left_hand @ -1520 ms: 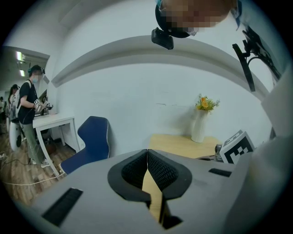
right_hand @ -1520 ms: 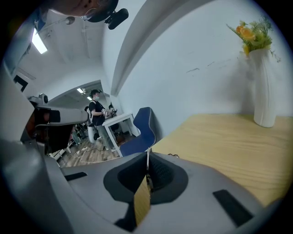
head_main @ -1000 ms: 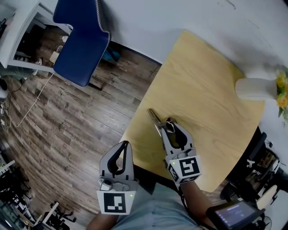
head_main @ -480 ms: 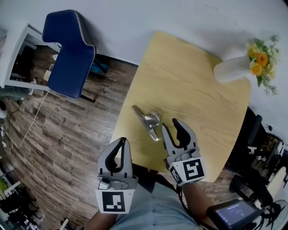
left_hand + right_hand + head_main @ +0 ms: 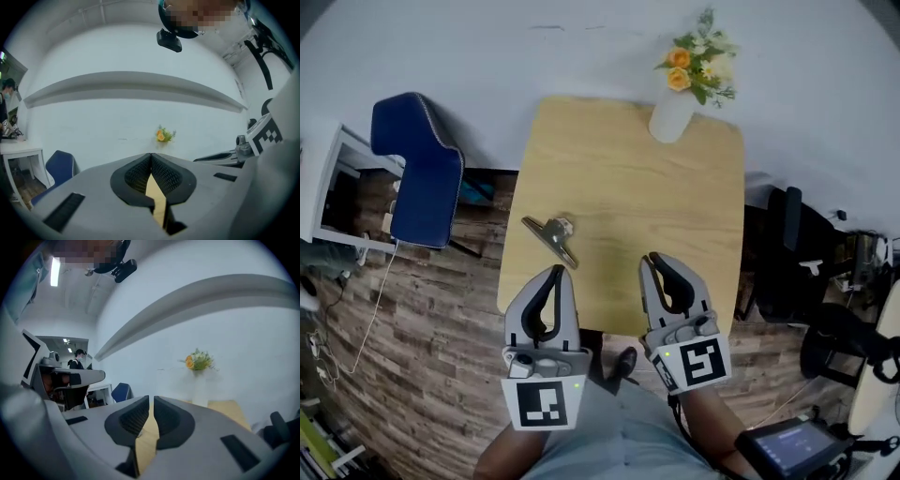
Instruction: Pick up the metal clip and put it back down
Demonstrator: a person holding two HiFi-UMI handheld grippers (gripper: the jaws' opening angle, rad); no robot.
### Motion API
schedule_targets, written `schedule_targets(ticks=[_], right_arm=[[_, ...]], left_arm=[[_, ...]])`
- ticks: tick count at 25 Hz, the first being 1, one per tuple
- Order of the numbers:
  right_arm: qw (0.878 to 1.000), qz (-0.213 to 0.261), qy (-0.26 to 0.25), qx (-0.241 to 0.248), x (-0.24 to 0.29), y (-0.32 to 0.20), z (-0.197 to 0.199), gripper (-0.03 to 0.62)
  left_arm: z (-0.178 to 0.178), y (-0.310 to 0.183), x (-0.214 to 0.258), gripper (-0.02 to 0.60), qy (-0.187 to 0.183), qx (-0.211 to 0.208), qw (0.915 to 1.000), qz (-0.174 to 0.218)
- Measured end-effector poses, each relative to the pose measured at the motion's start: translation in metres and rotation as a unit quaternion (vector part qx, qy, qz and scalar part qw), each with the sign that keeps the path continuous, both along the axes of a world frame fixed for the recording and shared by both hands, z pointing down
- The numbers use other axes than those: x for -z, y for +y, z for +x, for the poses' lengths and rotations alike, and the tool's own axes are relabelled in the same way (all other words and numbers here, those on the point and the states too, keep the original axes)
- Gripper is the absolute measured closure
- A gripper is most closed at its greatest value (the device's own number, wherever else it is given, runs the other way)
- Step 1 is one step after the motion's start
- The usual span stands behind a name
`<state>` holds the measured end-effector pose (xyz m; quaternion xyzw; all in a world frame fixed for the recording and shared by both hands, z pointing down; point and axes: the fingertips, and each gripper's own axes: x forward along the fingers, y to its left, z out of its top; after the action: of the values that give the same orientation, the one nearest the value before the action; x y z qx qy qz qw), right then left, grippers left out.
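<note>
Presently, the metal clip (image 5: 551,234) lies flat on the wooden counter (image 5: 656,187) near its left edge, touching neither gripper, with its long lever angled toward the near-left corner. The left gripper (image 5: 558,272) hangs at the near edge with its jaw tips pressed together and nothing between them. The right gripper (image 5: 656,262) sits beside it, jaws drawn in to a thin slit and likewise empty. Both are held low and close to the person's body, which keeps the counter unobstructed and the clip in plain sight. Judged from this layout, the clip is at rest and free. A vase of flowers (image 5: 675,112) stands at the far edge, well apart from the clip.
</note>
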<state>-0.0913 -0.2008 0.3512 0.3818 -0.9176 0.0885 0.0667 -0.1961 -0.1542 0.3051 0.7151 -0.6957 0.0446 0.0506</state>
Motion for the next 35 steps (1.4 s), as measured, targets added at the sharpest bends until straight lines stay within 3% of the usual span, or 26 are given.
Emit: schedule_targets(ticks=[6, 12, 35], right_arm=[[0.998, 0.051, 0.002, -0.043, 0.05, 0.045, 0.071, 0.54], [0.995, 0.076, -0.002, -0.069, 0.075, 0.067, 0.112, 0.545], [0.992, 0.104, -0.001, -0.075, 0.096, 0.069, 0.112, 0.548]], left_arm=[[0.068, 0.037, 0.05, 0.563, -0.009, -0.033, 0.9984, 0.046], [0.101, 0.057, 0.071, 0.563, -0.02, -0.053, 0.9963, 0.065], [0.101, 0.056, 0.08, 0.563, -0.027, -0.062, 0.9949, 0.074]])
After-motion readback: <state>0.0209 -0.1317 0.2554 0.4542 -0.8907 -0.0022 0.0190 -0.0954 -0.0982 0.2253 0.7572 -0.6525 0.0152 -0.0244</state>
